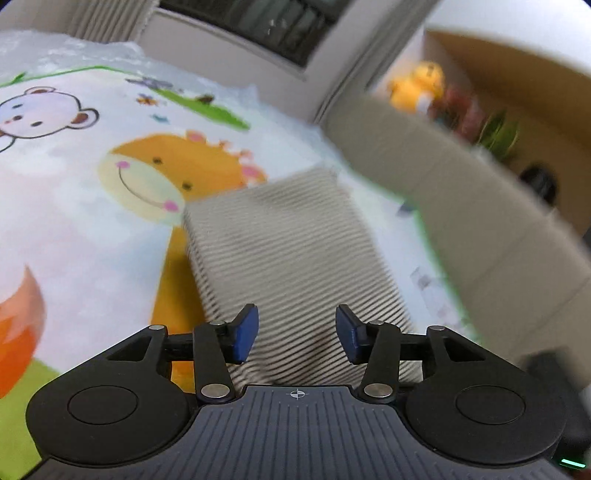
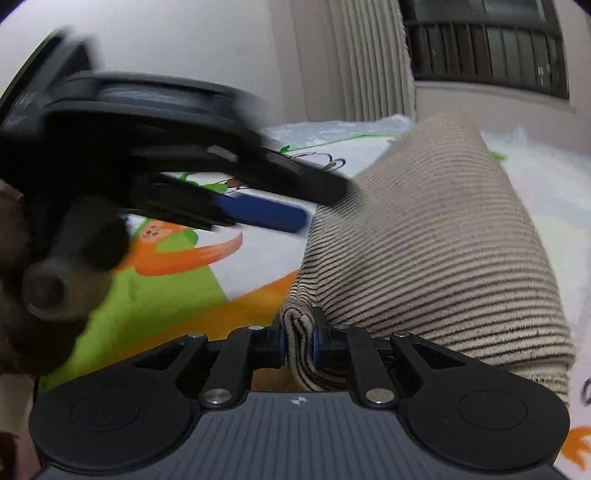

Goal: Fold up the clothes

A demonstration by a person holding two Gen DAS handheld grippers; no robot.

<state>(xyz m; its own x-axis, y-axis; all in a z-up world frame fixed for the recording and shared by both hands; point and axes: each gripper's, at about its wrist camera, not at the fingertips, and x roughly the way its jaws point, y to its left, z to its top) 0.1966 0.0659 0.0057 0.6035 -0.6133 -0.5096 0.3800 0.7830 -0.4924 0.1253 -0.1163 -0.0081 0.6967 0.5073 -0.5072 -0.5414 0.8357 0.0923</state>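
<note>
A beige garment with thin dark stripes (image 1: 295, 251) lies folded on a cartoon animal mat (image 1: 92, 184). My left gripper (image 1: 297, 332) hovers over the garment's near end. It is open, and nothing sits between its blue pads (image 1: 245, 332). In the right wrist view, the same garment (image 2: 443, 240) rises in a hump over the mat (image 2: 166, 288). My right gripper (image 2: 298, 339) is shut on a bunched edge of it at the near left corner. The left gripper shows there as a dark blur at upper left, with one blue pad (image 2: 266, 216) just left of the cloth.
A beige padded edge (image 1: 461, 206) runs along the mat's right side. Behind it is a shelf with a yellow plush toy (image 1: 417, 85). A dark window (image 1: 258, 22) and a pale curtain (image 2: 369, 55) stand at the far end.
</note>
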